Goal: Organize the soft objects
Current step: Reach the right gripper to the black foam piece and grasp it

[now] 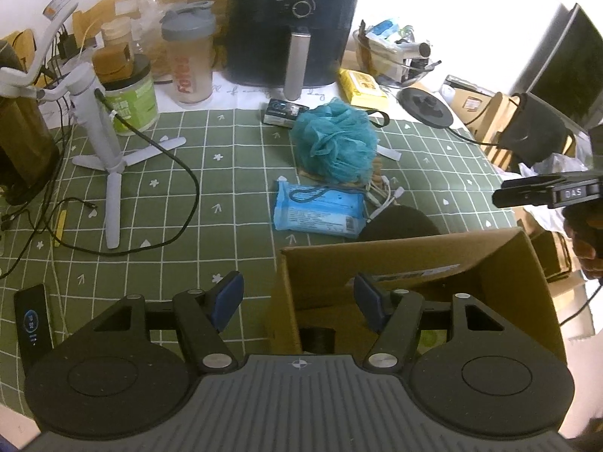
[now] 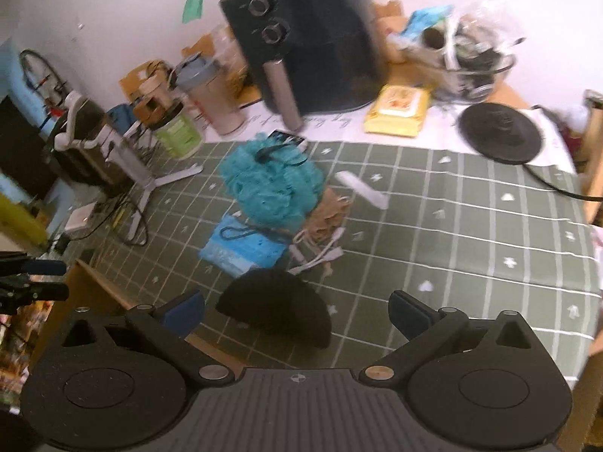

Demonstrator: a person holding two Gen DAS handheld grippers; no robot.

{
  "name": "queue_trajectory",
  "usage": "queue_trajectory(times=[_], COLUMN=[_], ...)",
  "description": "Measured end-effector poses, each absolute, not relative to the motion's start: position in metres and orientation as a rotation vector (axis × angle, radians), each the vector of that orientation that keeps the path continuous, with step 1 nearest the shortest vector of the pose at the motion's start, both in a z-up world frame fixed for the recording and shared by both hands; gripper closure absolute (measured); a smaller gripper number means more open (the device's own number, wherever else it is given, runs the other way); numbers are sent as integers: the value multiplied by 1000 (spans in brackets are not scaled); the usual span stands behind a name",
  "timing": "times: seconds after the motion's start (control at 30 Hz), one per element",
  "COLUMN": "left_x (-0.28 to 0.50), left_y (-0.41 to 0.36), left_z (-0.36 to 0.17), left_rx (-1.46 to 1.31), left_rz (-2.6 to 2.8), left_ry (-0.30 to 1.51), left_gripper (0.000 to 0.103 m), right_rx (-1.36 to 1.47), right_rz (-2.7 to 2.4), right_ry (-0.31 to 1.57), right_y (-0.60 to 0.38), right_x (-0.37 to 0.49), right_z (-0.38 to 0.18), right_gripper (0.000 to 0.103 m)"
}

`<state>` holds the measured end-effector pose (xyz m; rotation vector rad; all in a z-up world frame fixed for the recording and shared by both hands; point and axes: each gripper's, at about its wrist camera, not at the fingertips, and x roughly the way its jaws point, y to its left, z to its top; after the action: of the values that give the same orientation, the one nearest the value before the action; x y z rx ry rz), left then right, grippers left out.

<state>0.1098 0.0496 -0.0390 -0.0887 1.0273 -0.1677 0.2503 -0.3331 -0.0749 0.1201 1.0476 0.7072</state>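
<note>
Just ahead of the empty, wide-spread right claw [image 2: 296, 312] lie the black cloth [image 2: 277, 310], wipes pack [image 2: 241, 250] and teal sponge [image 2: 271, 184], all outside the box [image 1: 414, 263] under the half-open, empty left claw [image 1: 297, 297], so sorting looks barely begun.

right of the teal bath loofah [image 2: 272, 184] the green checked table [image 2: 471, 233] lies bare, an easy way in. left of it a white tripod [image 1: 109, 165] and black cable [image 1: 181, 173] clutter the cloth. in front of it, wipes pack [image 1: 318, 213], black cap [image 2: 277, 310] and cardboard box [image 1: 414, 282] crowd together.
</note>
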Motion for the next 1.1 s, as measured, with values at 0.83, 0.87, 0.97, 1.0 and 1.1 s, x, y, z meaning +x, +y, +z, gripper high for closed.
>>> queue_trajectory(times=[0.83,0.87,0.97,1.0,1.1], left_x=[107,107,106,105,104], left_y=[94,96,99,100,100], left_z=[-43,-43,-41,-40,-38], left_rx=[-171,-177,-187,-191,-200], left_rz=[-55,-51,-42,-42,-38], left_ry=[1052,1051,1047,1043,1036], left_gripper=[39,39,39,39,39], right_rx=[-375,-397,-454,-475,-526], right_rz=[1181,1197,1248,1262,1284], right_ry=[1276,1278,1285,1283,1282], right_y=[-230,-226,-214,-210,-201], right_x=[312,313,314,314,313], right_z=[-160,-161,-163,-164,-167], right_gripper=[0,0,0,0,2])
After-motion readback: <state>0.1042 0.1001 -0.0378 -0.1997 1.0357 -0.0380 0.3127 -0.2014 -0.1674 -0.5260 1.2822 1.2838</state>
